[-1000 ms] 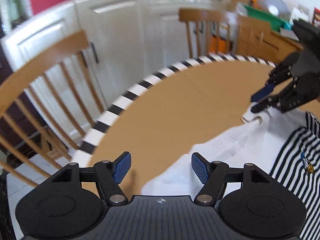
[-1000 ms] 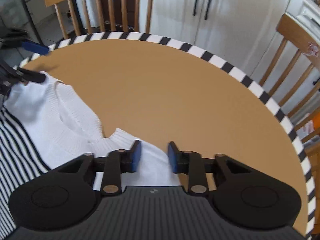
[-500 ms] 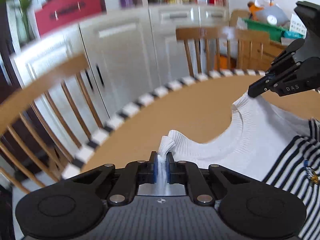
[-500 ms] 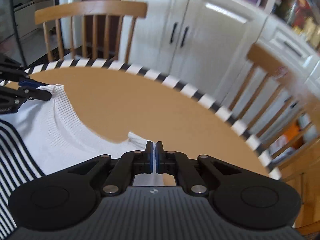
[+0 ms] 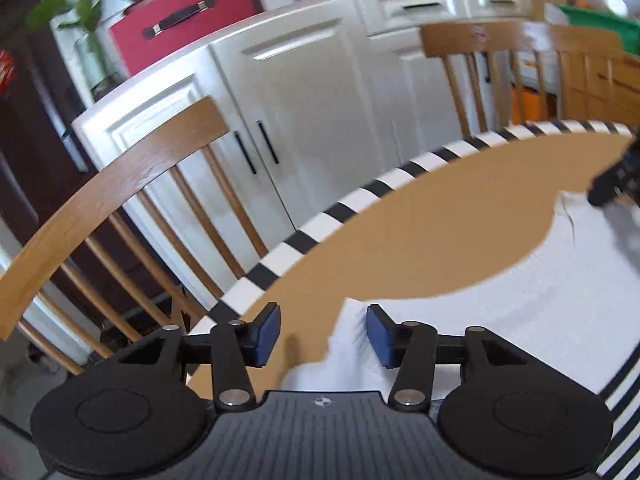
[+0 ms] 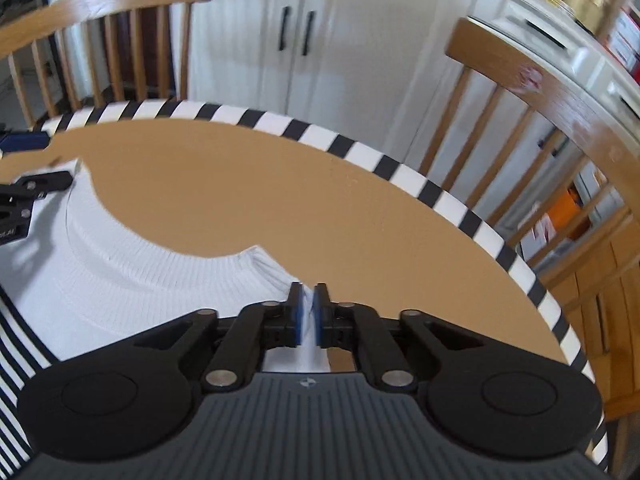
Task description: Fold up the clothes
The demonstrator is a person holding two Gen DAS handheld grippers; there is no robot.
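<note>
A white knit sweater with black-and-white striped body (image 5: 472, 320) lies on the round tan table (image 5: 420, 240), collar end toward the striped rim. My left gripper (image 5: 323, 334) is open, its pads straddling the sweater's shoulder corner without pinching it. My right gripper (image 6: 307, 314) is shut on the sweater's other shoulder (image 6: 160, 280), white cloth between the pads. The right gripper's fingertip shows at the left wrist view's right edge (image 5: 612, 188); the left gripper shows at the right wrist view's left edge (image 6: 28, 192).
The table has a black-and-white striped rim (image 6: 360, 152). Wooden chairs stand around it: one (image 5: 120, 192) to the left, one (image 6: 532, 92) to the right, one (image 6: 104, 12) behind. White cupboards (image 5: 312, 112) stand beyond.
Half a second ago both grippers were shut on the sweater and lifting it. Now the left gripper has opened and let go; the sweater lies lower, flatter on the table.
</note>
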